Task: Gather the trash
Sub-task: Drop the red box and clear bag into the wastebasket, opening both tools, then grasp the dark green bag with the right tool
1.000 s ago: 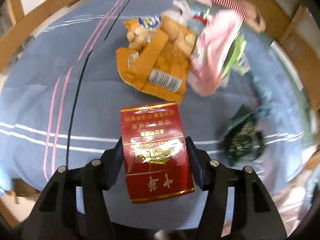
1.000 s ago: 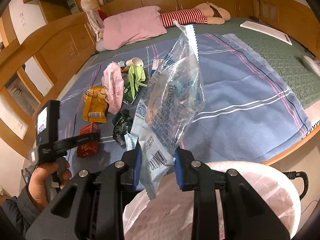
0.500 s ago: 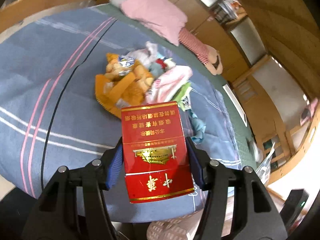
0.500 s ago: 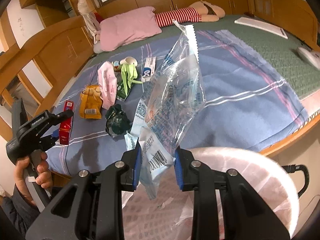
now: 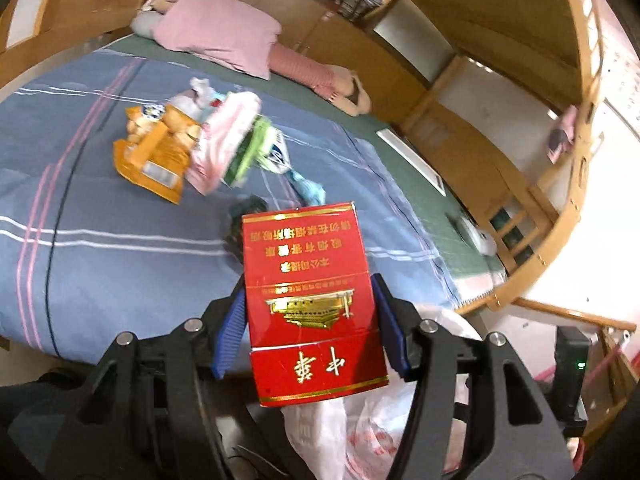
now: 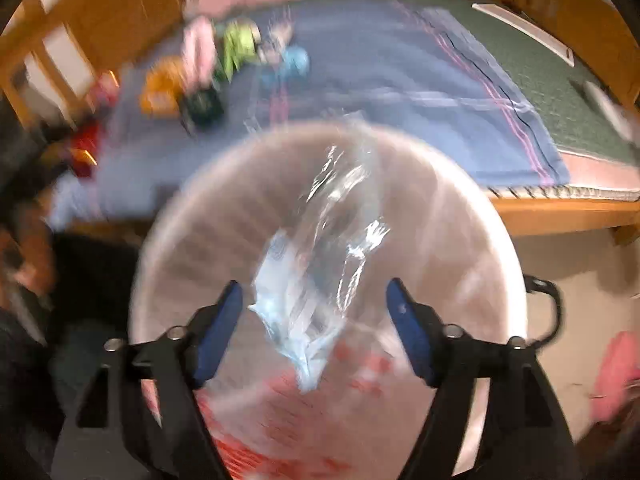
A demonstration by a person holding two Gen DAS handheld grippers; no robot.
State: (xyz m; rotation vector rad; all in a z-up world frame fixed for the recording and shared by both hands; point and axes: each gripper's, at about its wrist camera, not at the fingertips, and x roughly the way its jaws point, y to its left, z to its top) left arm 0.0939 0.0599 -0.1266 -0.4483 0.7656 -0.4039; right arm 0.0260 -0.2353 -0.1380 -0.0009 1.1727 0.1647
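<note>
Wrapper loose, red pack clamped!
My right tongs [image 6: 314, 320] have just been opening, the clear wrapper [image 6: 320, 280] untouched between them above the lined bin [image 6: 500, 240]; my left tongs [image 5: 308, 328] squeeze the red cigarette pack [image 5: 312, 300].

Wooden cabinets [image 5: 404, 52] line the far wall behind a wood-framed bed [image 6: 560, 208] spread with a blue striped sheet [image 5: 120, 248] over a green mat [image 6: 560, 92], pink pillow [image 5: 224, 40] at its head, pale floor [image 6: 580, 272] beside.
</note>
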